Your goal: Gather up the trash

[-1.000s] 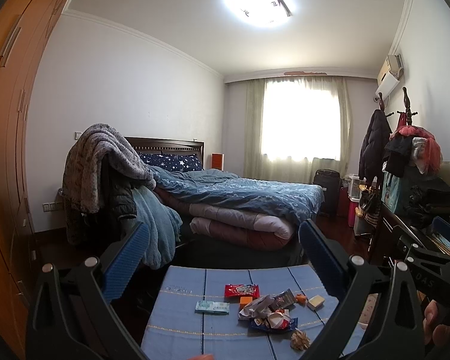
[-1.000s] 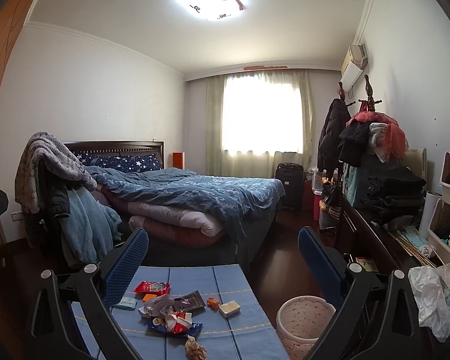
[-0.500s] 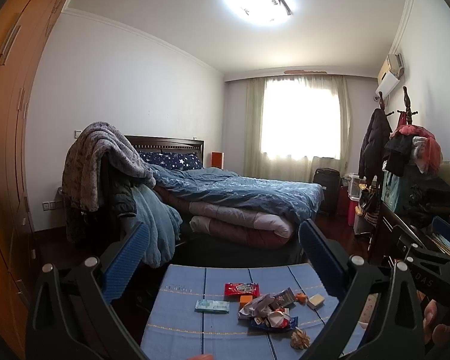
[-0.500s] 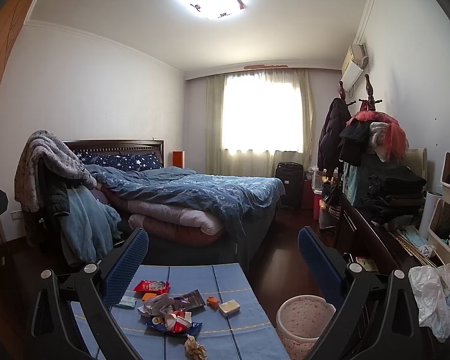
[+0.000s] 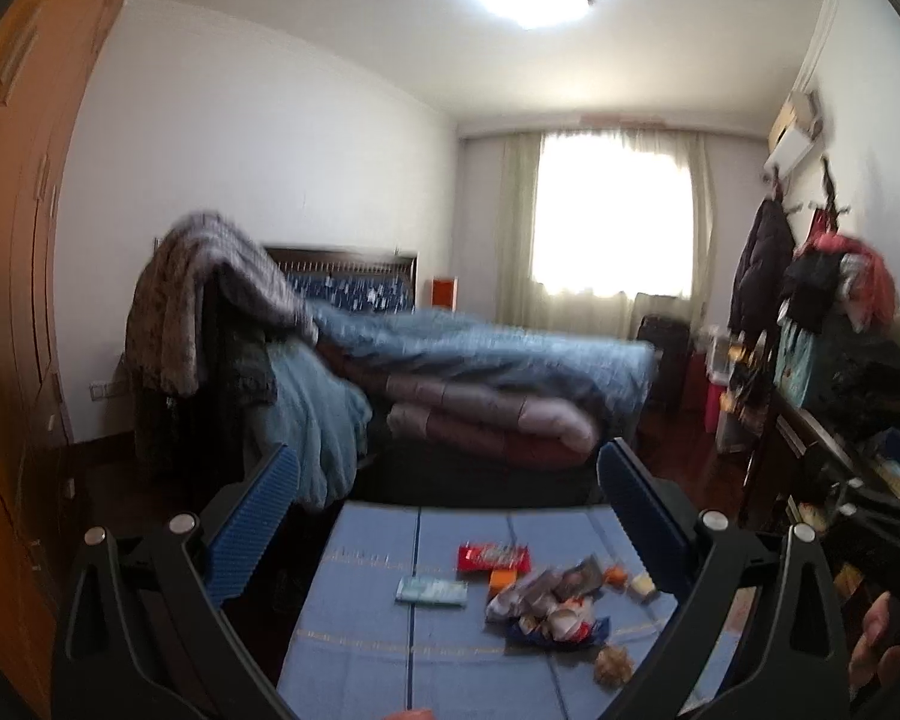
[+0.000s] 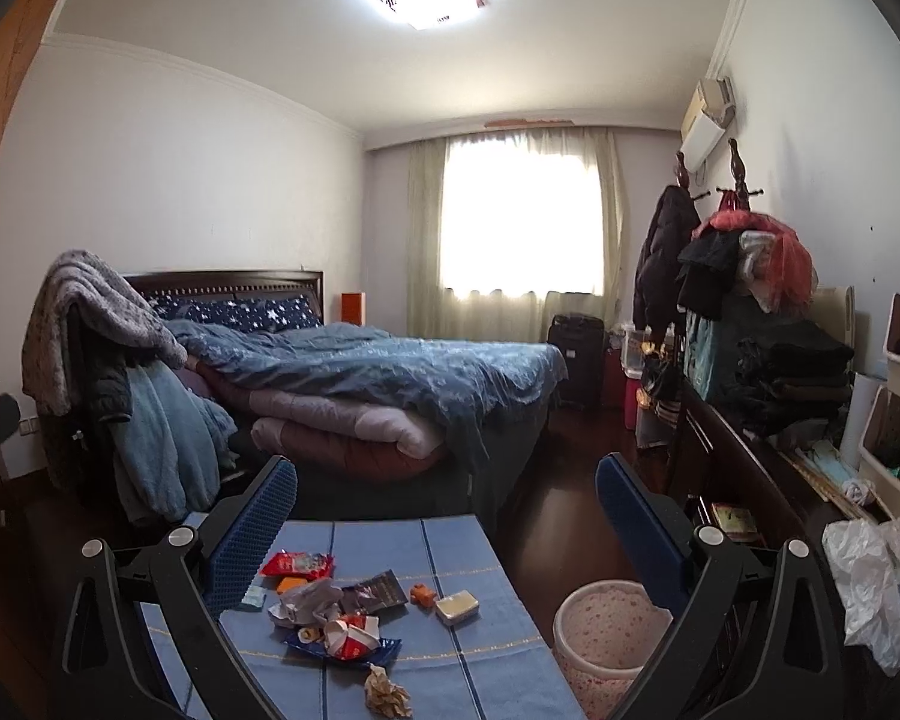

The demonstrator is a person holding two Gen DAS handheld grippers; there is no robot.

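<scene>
Bedroom; blue table held wrappers, basket beside it. Left view had blurred and shifted. Left gripper and right gripper spread, empty.

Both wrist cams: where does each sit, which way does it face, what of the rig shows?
Left wrist: on the left gripper, looking along its open fingers over the blue table toward the bed; blurred; a hand shows at right.
Right wrist: on the right gripper, facing the same way, fingers open; the pink bin stands beside the table.
Shared: table, trash pile, bed, window.
</scene>
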